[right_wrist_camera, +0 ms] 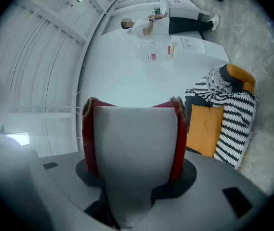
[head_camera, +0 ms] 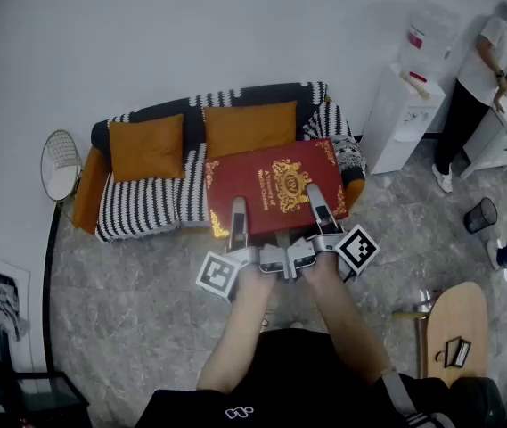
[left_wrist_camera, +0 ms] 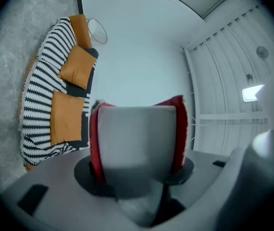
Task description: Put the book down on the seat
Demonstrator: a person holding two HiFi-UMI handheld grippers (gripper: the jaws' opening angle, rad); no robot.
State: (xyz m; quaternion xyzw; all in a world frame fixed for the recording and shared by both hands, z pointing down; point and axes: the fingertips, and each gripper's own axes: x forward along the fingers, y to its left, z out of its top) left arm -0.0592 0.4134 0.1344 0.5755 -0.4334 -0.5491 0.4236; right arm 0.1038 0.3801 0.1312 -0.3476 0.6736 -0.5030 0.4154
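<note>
A large red book (head_camera: 275,184) with gold ornament is held flat in the air, in front of and partly over the right end of the black-and-white striped sofa (head_camera: 144,207). My left gripper (head_camera: 237,210) is shut on the book's near edge at the left. My right gripper (head_camera: 318,201) is shut on that edge at the right. In the left gripper view (left_wrist_camera: 137,110) the grey upper finger covers the book (left_wrist_camera: 94,139), and red shows on both sides of it. The right gripper view (right_wrist_camera: 133,109) shows the same grip on the book (right_wrist_camera: 87,138). Orange cushions (head_camera: 146,147) lean on the backrest.
A round wire side table (head_camera: 60,164) stands left of the sofa. To its right are a white water dispenser (head_camera: 401,105), a person (head_camera: 483,71) at a counter and a black bin (head_camera: 480,214). A wooden stool (head_camera: 454,326) stands near my right side. The floor is grey marble.
</note>
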